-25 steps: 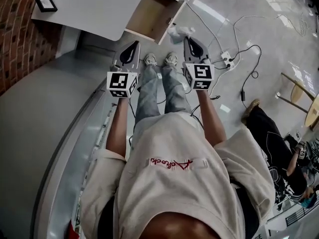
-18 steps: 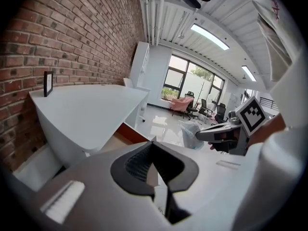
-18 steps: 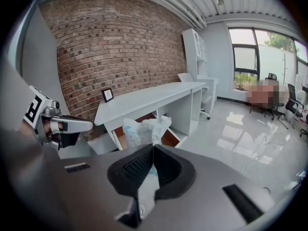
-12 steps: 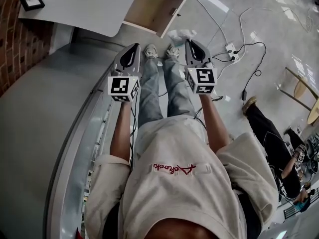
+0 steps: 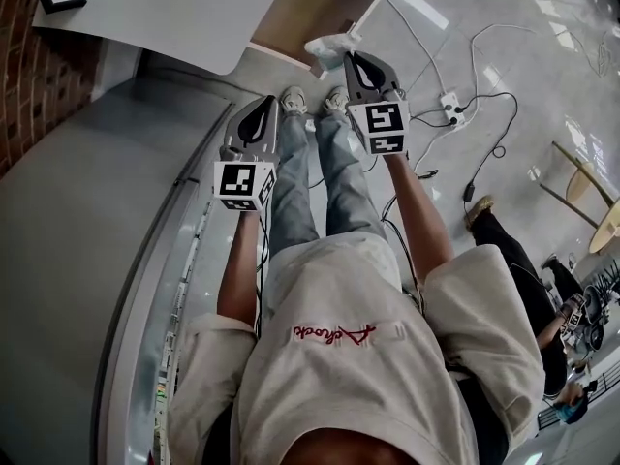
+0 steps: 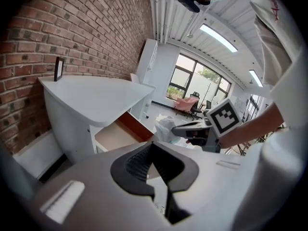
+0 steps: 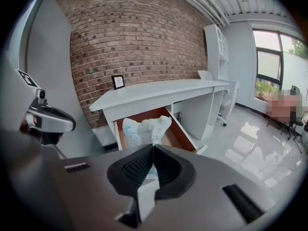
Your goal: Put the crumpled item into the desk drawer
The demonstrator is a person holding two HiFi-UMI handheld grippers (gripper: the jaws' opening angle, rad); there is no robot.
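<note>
Now, crinkly white wad [image 7: 143,128] tight in right gripper's [image 7: 153,147] ribbed fingers [image 7: 135,165]; left gripper's [image 6: 153,144] together, empty.

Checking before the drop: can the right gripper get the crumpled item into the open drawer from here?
Probably yes. The right gripper, shut on the crumpled item, faces the drawer, which stands pulled open with nothing showing between them. The left gripper hangs off to the side, clear of the path.

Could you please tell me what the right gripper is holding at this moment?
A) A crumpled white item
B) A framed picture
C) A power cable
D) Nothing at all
A: in the right gripper view, the right gripper has its fingers shut on the crumpled white item, which sticks up in front of the open desk drawer.
</note>
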